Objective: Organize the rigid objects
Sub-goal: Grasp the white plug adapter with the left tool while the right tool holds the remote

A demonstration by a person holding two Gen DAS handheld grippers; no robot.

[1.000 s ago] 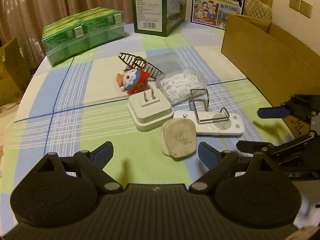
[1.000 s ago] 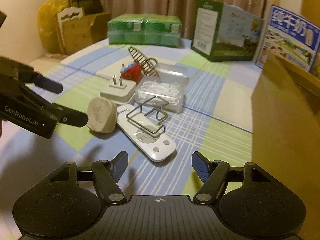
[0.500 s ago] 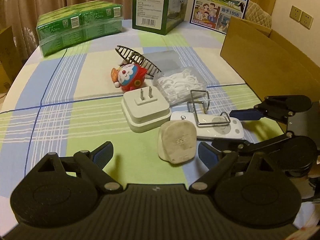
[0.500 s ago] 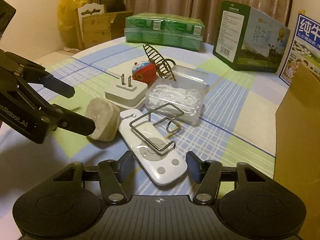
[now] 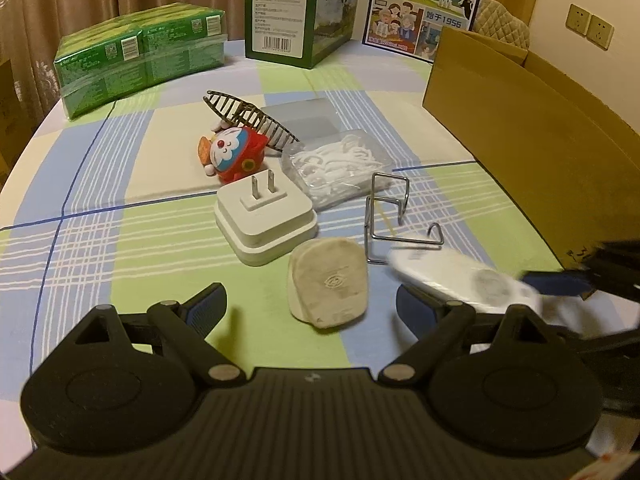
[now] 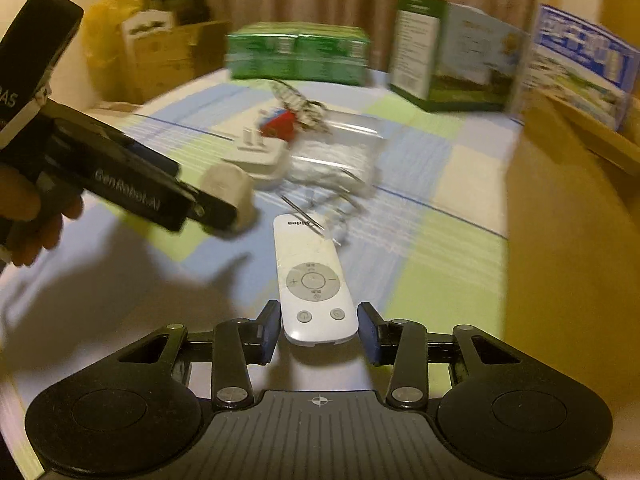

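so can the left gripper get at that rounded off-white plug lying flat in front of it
Probably yes: the left gripper is open wide, and the rounded off-white plug lies just ahead, nothing between. The white remote, which the right gripper's closing jaws flank, sits just beside.

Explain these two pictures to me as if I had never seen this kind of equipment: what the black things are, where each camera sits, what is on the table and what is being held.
There is no robot here. A person holds a hand-operated gripper in each hand, and each carries a wide-angle camera that looks forward along its two fingers. The black shapes at the bottom of each picture are that gripper's own body.

In the left wrist view, the left gripper hangs open above a beige pebble-like object. Behind it on the checked tablecloth lie a white plug adapter, a red and blue toy, a wire rack and a clear box of white picks.

In the right wrist view, the right gripper has a white remote control between its jaws, which are closing on it. A cardboard box stands to the right.
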